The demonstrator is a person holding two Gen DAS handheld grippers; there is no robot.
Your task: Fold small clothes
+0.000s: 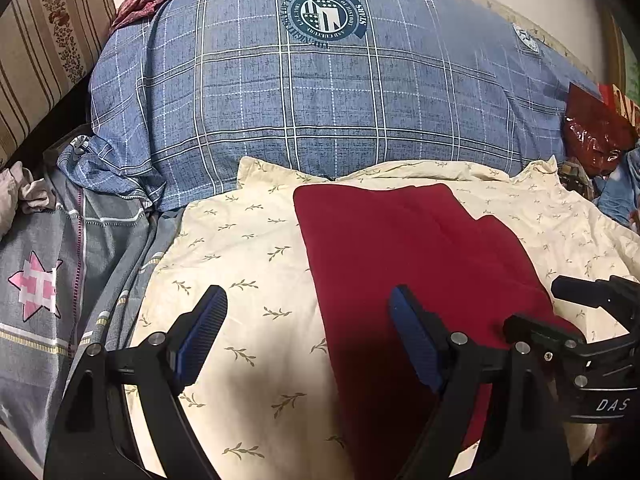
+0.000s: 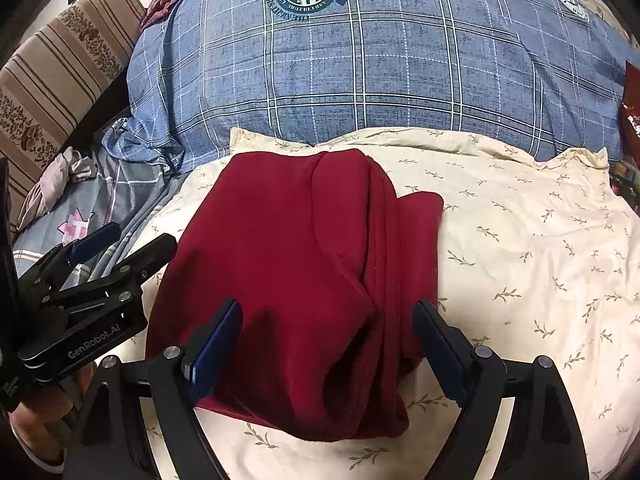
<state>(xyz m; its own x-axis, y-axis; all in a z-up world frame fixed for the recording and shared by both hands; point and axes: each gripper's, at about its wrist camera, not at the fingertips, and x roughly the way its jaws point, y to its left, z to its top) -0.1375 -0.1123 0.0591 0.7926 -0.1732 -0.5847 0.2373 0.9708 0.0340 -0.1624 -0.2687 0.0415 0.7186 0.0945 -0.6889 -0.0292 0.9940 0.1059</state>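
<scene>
A dark red garment (image 1: 404, 264) lies folded lengthwise on a cream leaf-print cloth (image 1: 248, 248). In the right wrist view the garment (image 2: 288, 272) shows stacked layers along its right side. My left gripper (image 1: 308, 320) is open and empty, above the garment's left edge. It also shows at the left of the right wrist view (image 2: 116, 244). My right gripper (image 2: 326, 332) is open and empty, its fingers straddling the garment's near end. It also shows at the right edge of the left wrist view (image 1: 560, 308).
A blue plaid duvet (image 1: 320, 92) bulges behind the cream cloth (image 2: 520, 240). A grey sheet with a pink star (image 1: 36, 284) lies at left. A striped cushion (image 1: 44, 40) stands at far left. A red shiny bag (image 1: 592, 132) sits at right.
</scene>
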